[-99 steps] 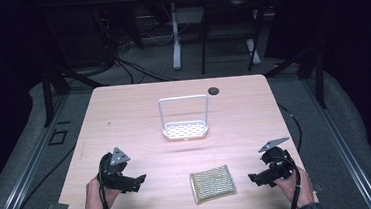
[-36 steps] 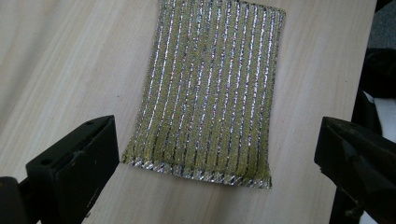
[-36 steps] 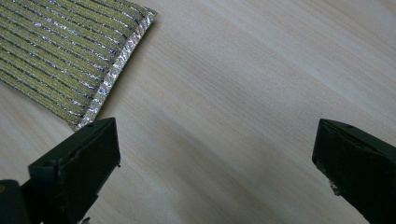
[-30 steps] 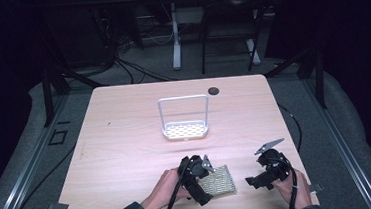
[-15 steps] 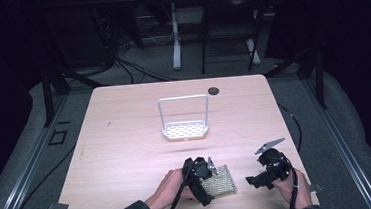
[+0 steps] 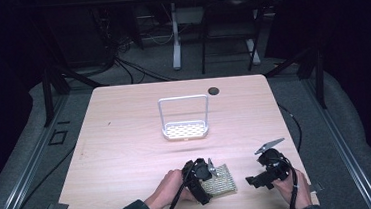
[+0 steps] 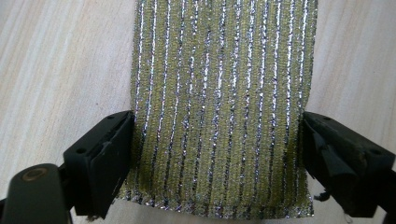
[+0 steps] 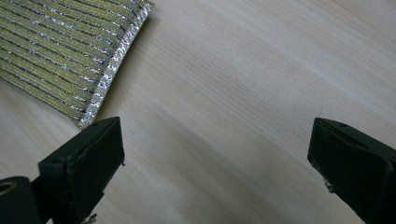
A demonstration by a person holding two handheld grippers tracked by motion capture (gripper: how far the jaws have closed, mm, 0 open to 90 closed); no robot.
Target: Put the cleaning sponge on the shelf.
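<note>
The left claw [image 7: 217, 158] stood with its two black jaws spread wide, one on each side of the scouring pad [image 7: 219, 102]. The jaws touched or nearly touched the pad's long edges, but I cannot tell if they pressed it; the pad lay flat and was not bent, so the claw looked released. The pad was a rectangle of woven cloth, yellow-green with thin silver and dark stripes that ran along its length, and its surface was rough and glittering. Its near edge was a little frayed.

In the high view the left claw [image 6: 205, 175] was over the left part of the pad [image 6: 222, 182], near the front edge of the table [image 6: 126, 139], and the person's left hand [image 6: 170, 190] held it from behind.

The right claw [image 8: 215, 163] was also released, its jaws far apart above bare wood. A corner of the pad [image 8: 60, 51] lay just beyond its left jaw, apart from it. In the high view the right claw [image 6: 259, 180] was near the pad's right side, not touching.

The table was of pale wood with a fine straight grain. Farther back, near the middle, stood a white rack [image 6: 184, 119] with a perforated tray base and a tall wire frame with rounded corners. A small dark round thing [image 6: 213, 90] was at the far edge.
</note>
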